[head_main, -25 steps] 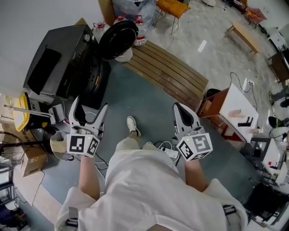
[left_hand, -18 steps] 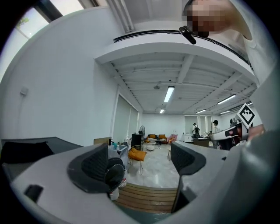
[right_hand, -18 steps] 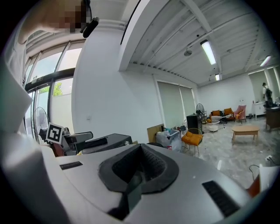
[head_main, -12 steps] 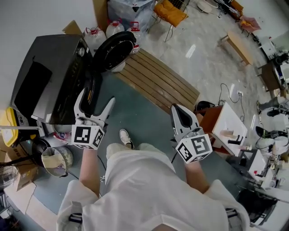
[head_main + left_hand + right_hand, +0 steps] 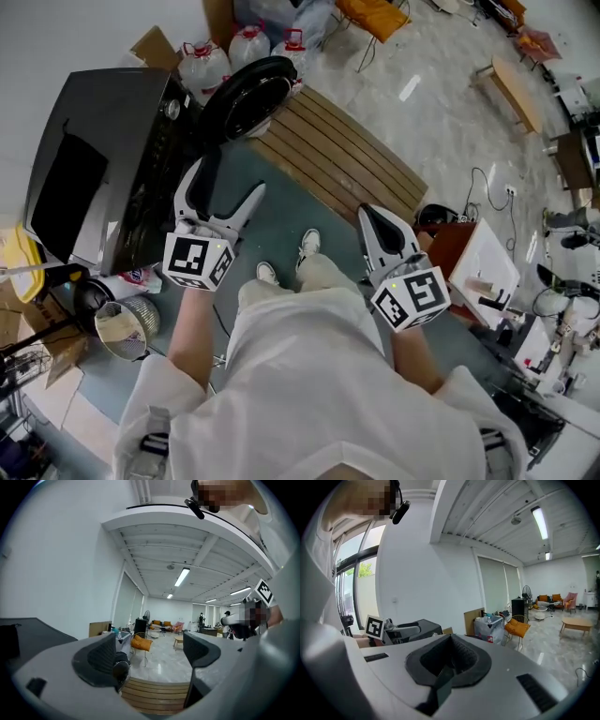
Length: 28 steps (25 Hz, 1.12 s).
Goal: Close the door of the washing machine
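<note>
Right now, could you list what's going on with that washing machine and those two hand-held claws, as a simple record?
machine: dark grey front-loading washing machine, at the left of the head view
door: round black door, swung open
left gripper: jaws apart, nothing between them, held beside the machine's front
right gripper: jaws together, empty, off to the person's right
floor nearby: slatted wooden platform past the door
task: door not yet closed
</note>
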Each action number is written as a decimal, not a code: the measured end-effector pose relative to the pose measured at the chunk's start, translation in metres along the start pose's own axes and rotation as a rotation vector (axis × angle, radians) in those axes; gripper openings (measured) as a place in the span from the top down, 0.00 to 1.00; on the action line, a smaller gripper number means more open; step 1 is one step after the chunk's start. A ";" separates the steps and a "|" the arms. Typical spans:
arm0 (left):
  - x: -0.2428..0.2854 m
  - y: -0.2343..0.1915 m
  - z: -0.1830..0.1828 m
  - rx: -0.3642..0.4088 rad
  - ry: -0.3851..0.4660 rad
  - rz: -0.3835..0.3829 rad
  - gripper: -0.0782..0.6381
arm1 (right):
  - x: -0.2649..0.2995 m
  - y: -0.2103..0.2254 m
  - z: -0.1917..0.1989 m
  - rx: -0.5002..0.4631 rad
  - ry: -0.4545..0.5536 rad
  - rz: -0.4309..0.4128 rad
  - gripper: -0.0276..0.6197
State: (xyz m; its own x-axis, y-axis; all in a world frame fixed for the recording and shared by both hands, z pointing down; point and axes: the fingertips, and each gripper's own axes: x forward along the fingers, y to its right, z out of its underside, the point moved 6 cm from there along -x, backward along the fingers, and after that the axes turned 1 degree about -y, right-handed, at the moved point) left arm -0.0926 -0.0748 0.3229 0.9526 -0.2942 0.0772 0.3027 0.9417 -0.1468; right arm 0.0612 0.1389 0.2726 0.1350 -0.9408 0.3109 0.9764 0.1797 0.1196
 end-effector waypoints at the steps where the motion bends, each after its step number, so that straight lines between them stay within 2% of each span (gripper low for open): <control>1: 0.010 -0.002 0.002 0.005 -0.016 -0.005 0.29 | 0.011 0.009 0.000 0.008 -0.008 -0.010 0.96; 4: 0.043 -0.007 0.010 0.024 -0.084 -0.030 0.29 | 0.047 0.042 -0.003 0.014 -0.016 -0.067 0.96; 10: 0.117 -0.034 0.020 0.098 -0.239 -0.075 0.29 | 0.140 0.108 -0.006 -0.046 -0.038 -0.208 0.96; 15: 0.177 -0.068 0.031 0.128 -0.307 -0.108 0.29 | 0.200 0.142 -0.003 -0.050 -0.050 -0.285 0.96; 23: 0.278 -0.113 0.079 0.253 -0.468 -0.044 0.29 | 0.251 0.173 0.030 -0.006 -0.077 -0.349 0.96; 28: 0.337 -0.139 0.114 0.233 -0.589 0.028 0.29 | 0.263 0.189 0.067 0.028 -0.143 -0.351 0.96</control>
State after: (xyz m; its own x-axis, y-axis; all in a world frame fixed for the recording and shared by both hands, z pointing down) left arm 0.1831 -0.2866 0.4821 0.7642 -0.1923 0.6156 0.2005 0.9781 0.0566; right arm 0.2703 -0.0548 0.4403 -0.2339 -0.8973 0.3744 0.9538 -0.1369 0.2676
